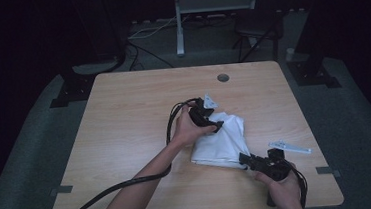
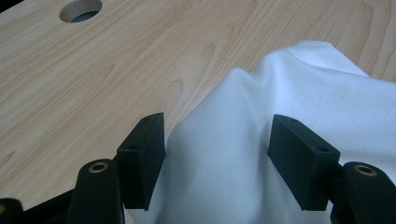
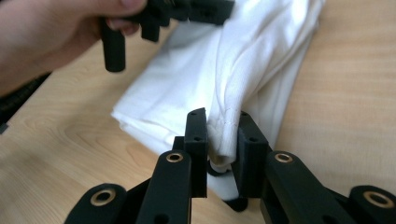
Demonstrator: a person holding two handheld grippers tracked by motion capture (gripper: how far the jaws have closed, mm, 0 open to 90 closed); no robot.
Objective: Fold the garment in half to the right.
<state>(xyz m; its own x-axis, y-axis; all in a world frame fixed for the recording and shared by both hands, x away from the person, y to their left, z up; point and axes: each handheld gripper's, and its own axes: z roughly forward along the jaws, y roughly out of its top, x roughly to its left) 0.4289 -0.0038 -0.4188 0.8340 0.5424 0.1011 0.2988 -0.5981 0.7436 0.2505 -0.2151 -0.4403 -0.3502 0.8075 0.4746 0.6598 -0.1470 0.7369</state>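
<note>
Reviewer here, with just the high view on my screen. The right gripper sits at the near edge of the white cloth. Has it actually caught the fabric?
Observer: Yes. In the right gripper view, the right gripper pinches a gathered, stitched fold of the white cloth.
Operator: And the left gripper?
Observer: The left gripper has its jaws wide apart, with cloth lying between them and neither pad pressing on it.
Operator: Anything beyond it?
Observer: Bare wooden table with a round hole.

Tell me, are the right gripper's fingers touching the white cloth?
Touching. In the right gripper view, the right gripper has both fingers pressed against a bunched fold of the white cloth.
</note>
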